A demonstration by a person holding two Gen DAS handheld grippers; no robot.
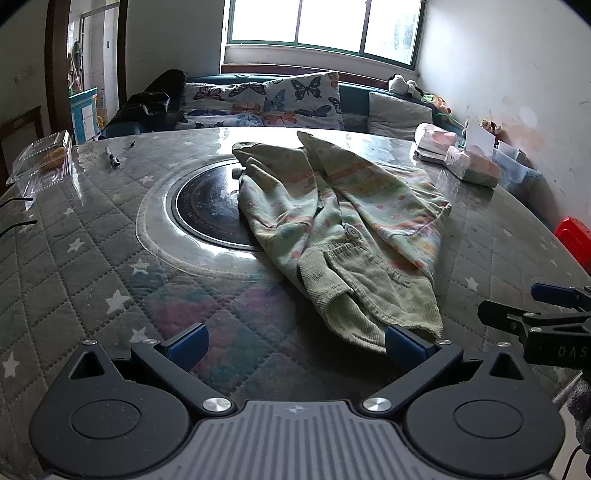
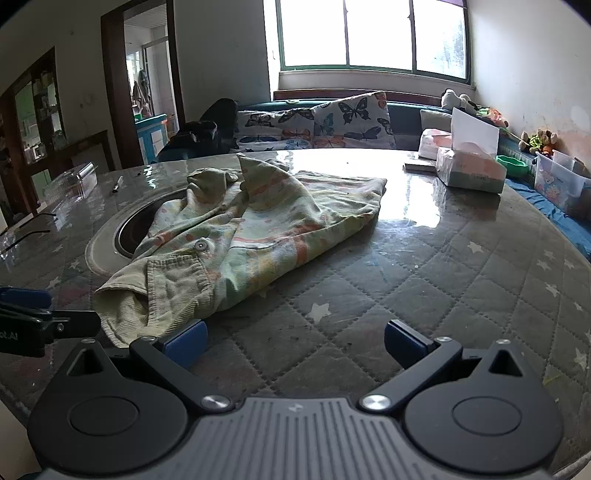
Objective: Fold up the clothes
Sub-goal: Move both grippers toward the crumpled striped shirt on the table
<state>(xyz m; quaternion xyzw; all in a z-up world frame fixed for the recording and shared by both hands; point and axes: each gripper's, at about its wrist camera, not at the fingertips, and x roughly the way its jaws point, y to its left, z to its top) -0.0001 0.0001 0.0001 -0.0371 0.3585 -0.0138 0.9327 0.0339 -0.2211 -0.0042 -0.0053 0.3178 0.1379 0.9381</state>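
Both tongs, left (image 1: 295,345) and right (image 2: 295,341), hung spread and empty at the near hem of the pale green, pastel-printed cotton garment (image 1: 343,225), which lay rumpled on the quilted star-patterned tabletop (image 2: 424,295), partly over its round black inset (image 1: 207,206). Bare quilting lay on my right; boxes crowded the far right edge.

Light source: daylight through the rear window (image 2: 371,35), overexposed white.
Glare: window reflection on the glossy table (image 2: 406,206).
Interior: dim left side.
Distortion: strong fisheye bending, black corners.
Focus: sharp.
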